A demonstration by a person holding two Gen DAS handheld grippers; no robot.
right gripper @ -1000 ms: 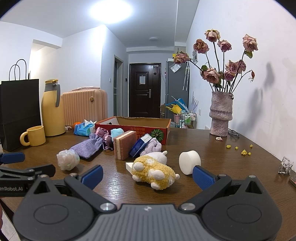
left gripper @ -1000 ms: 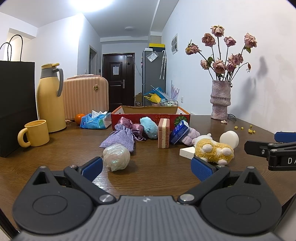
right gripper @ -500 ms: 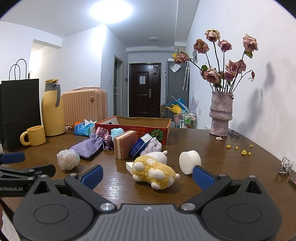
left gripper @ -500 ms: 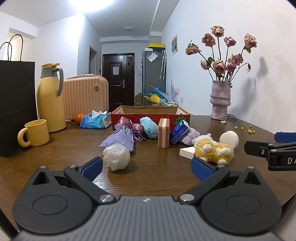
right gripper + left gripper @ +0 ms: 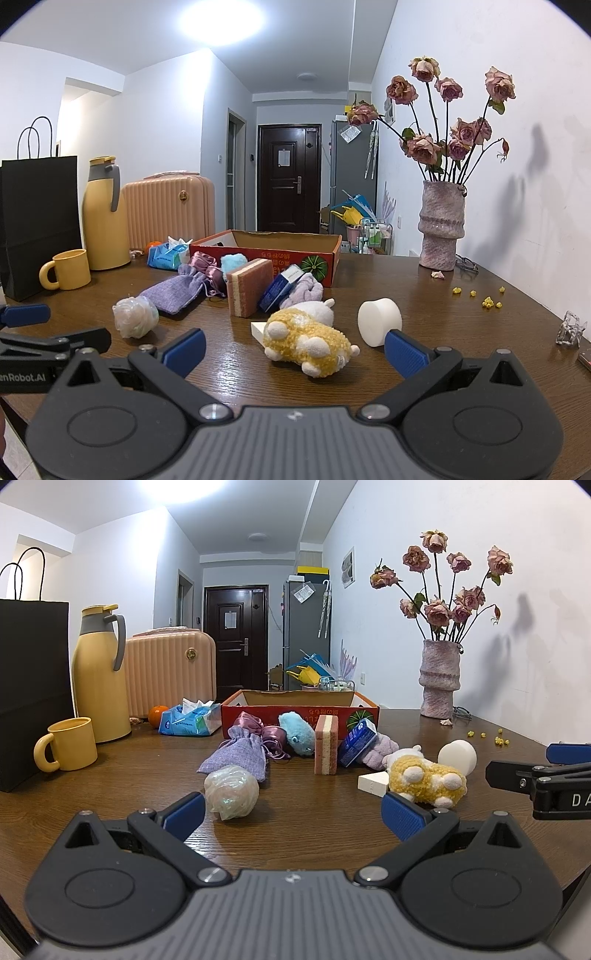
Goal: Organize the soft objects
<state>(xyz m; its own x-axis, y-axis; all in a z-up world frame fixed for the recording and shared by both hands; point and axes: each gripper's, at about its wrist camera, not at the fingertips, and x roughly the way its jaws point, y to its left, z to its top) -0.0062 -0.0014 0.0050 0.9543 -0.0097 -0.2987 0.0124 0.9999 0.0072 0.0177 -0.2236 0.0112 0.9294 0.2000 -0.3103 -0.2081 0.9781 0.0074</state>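
On the table (image 5: 295, 834), soft items lie before the red box (image 5: 299, 712), probably their destination. Left gripper (image 5: 291, 812) and right gripper (image 5: 293, 349) hover, jaws wide, empty.

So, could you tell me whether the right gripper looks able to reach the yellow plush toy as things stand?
Probably yes: the right gripper is open, the yellow plush toy lies just ahead of it, and nothing stands between them.

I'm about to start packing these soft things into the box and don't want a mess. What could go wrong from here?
The upright pink-and-cream layered sponge stands on edge with the tilted blue carton close beside it; grabbing either may topple both. The fluffy yellow plush toy partly covers the flat white block, so lifting it could drag that along. Both the left gripper and right gripper are open.
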